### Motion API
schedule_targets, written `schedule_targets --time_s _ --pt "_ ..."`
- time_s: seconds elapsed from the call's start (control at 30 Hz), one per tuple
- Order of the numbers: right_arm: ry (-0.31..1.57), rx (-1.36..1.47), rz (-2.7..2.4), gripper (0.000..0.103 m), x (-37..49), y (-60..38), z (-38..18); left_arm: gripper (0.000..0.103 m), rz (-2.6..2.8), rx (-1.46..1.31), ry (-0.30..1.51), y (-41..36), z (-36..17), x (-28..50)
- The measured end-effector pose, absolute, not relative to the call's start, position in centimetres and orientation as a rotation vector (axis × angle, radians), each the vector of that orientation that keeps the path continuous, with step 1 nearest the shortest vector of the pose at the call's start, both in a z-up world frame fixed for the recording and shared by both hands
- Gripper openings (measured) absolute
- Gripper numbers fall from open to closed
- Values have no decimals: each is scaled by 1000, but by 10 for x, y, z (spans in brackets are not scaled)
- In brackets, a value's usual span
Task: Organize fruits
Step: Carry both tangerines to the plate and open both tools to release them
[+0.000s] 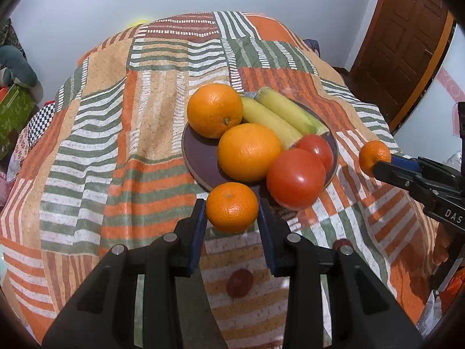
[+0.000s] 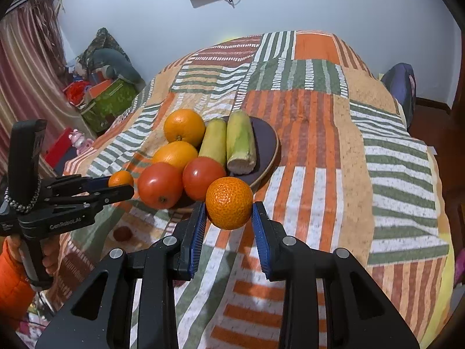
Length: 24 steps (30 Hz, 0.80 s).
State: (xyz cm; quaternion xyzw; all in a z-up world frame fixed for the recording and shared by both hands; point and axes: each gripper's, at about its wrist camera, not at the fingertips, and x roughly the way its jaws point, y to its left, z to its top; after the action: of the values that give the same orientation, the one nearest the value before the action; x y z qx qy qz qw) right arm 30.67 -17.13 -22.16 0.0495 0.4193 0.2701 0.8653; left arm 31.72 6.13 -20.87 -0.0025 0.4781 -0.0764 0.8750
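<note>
A dark round plate on the patchwork cloth holds two oranges, two tomatoes and two yellow-green corn cobs. My left gripper is shut on a small mandarin, held just in front of the plate's near edge; it also shows in the right wrist view. My right gripper is shut on another mandarin, held above the cloth near the plate's front right; it also shows in the left wrist view.
A small dark red fruit lies on the cloth below the left gripper. The cloth-covered surface drops off at its edges. Boxes and toys sit on the floor to the left. A wooden door stands at right.
</note>
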Motion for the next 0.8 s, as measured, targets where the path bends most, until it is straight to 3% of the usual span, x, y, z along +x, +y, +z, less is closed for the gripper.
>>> schedule_targets --time_s 0.8 --pt "877 67 549 30 336 -154 -236 35 -72 -24 1004 87 -228 385"
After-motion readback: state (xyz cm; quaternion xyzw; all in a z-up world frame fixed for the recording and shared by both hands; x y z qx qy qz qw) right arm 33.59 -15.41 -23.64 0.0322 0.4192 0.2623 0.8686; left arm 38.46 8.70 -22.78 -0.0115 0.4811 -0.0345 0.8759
